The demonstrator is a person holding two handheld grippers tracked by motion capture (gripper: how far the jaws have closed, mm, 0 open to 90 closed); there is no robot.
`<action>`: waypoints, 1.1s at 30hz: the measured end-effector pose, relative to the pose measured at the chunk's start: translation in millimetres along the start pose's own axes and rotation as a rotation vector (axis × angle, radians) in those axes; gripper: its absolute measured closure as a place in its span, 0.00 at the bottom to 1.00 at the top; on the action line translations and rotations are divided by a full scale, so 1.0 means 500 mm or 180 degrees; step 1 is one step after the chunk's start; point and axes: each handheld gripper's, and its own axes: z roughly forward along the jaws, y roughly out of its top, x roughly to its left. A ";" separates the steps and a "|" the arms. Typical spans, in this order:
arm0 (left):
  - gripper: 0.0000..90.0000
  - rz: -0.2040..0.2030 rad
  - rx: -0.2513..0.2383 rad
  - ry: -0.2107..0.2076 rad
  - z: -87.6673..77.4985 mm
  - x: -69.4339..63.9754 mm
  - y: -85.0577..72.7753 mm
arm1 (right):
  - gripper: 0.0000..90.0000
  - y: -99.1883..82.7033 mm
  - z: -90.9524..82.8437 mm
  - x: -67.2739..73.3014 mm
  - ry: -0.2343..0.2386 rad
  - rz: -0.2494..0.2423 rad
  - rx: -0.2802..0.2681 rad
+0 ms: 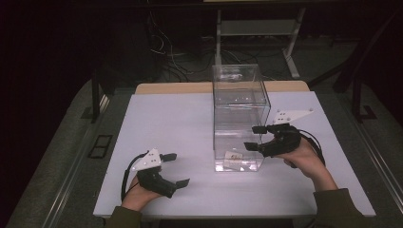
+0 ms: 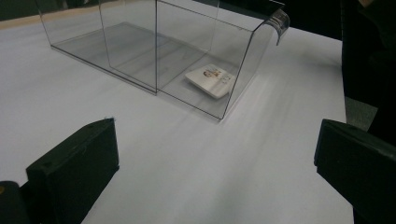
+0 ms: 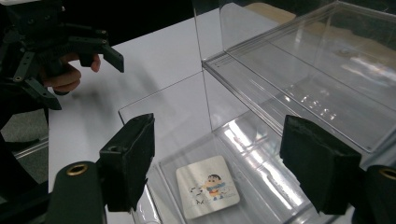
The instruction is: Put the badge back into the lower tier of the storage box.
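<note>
Right gripper [image 1: 256,137], jaws spread, sits at clear box [image 1: 240,102] w/ card [image 3: 208,192] inside; left gripper [image 1: 173,168] spread, idle on counter [image 1: 157,118]. Prob next: reach in for card.

A tall clear plastic box [image 1: 240,114] stands upright near the middle of the white table [image 1: 161,123], its long axis running away from the person toward the table's far edge. Its walls are transparent and glossy, catching pale reflections, and an inner partition divides it into compartments. On the box's floor, in the compartment nearest the person, a small square white card [image 3: 208,192] with rounded corners lies flat, face up. The card carries a cartoon figure in a red top and yellow shorts beside a small white animal. The card rests inside the box, close to its near wall.
</note>
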 end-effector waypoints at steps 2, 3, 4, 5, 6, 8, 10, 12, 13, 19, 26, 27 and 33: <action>0.00 -0.0002 -0.0001 0.0002 0.000 0.001 0.000 | 0.28 -0.002 -0.006 -0.003 -0.0009 0.0014 -0.0027; 0.00 -0.0006 -0.0001 0.0006 0.001 0.001 0.000 | 0.28 -0.004 -0.009 -0.005 -0.0005 0.0026 -0.0049; 0.00 -0.0003 0.0001 0.0008 0.001 0.001 0.000 | 0.28 -0.006 -0.012 -0.006 -0.0019 0.0044 -0.0068; 0.00 -0.0003 0.0000 0.0011 0.001 0.001 0.000 | 0.28 -0.008 -0.014 -0.008 -0.0018 0.0045 -0.0082; 0.00 -0.0003 0.0001 0.0013 0.001 0.001 0.000 | 0.27 -0.010 -0.017 -0.010 -0.0022 0.0048 -0.0098; 0.00 -0.0007 -0.0003 0.0014 0.001 0.002 0.001 | 0.27 -0.014 -0.023 -0.013 -0.0036 0.0068 -0.0114; 0.00 -0.0022 -0.0006 0.0019 0.002 0.003 0.001 | 0.27 -0.018 -0.029 -0.015 -0.0075 0.0073 -0.0130; 0.00 -0.0023 -0.0008 0.0026 0.003 0.004 0.001 | 0.27 -0.023 -0.037 -0.018 -0.0076 0.0083 -0.0158; 0.00 -0.0032 -0.0007 0.0029 0.003 0.003 0.001 | 0.27 -0.025 -0.041 -0.019 -0.0072 0.0093 -0.0178; 0.00 -0.0016 0.0024 0.0042 0.004 0.004 0.001 | 0.26 -0.038 -0.063 -0.026 -0.0102 0.0114 -0.0260; 0.00 -0.0014 0.0030 0.0047 0.002 0.004 -0.002 | 0.24 -0.058 -0.082 -0.031 -0.0183 0.0155 -0.0322; 0.00 -0.0016 0.0032 0.0049 0.001 0.004 -0.002 | 0.23 -0.062 -0.083 -0.031 -0.0206 0.0143 -0.0330; 0.00 -0.0016 0.0040 0.0058 0.002 0.003 -0.002 | 0.22 -0.090 -0.096 -0.033 -0.0316 0.0168 -0.0342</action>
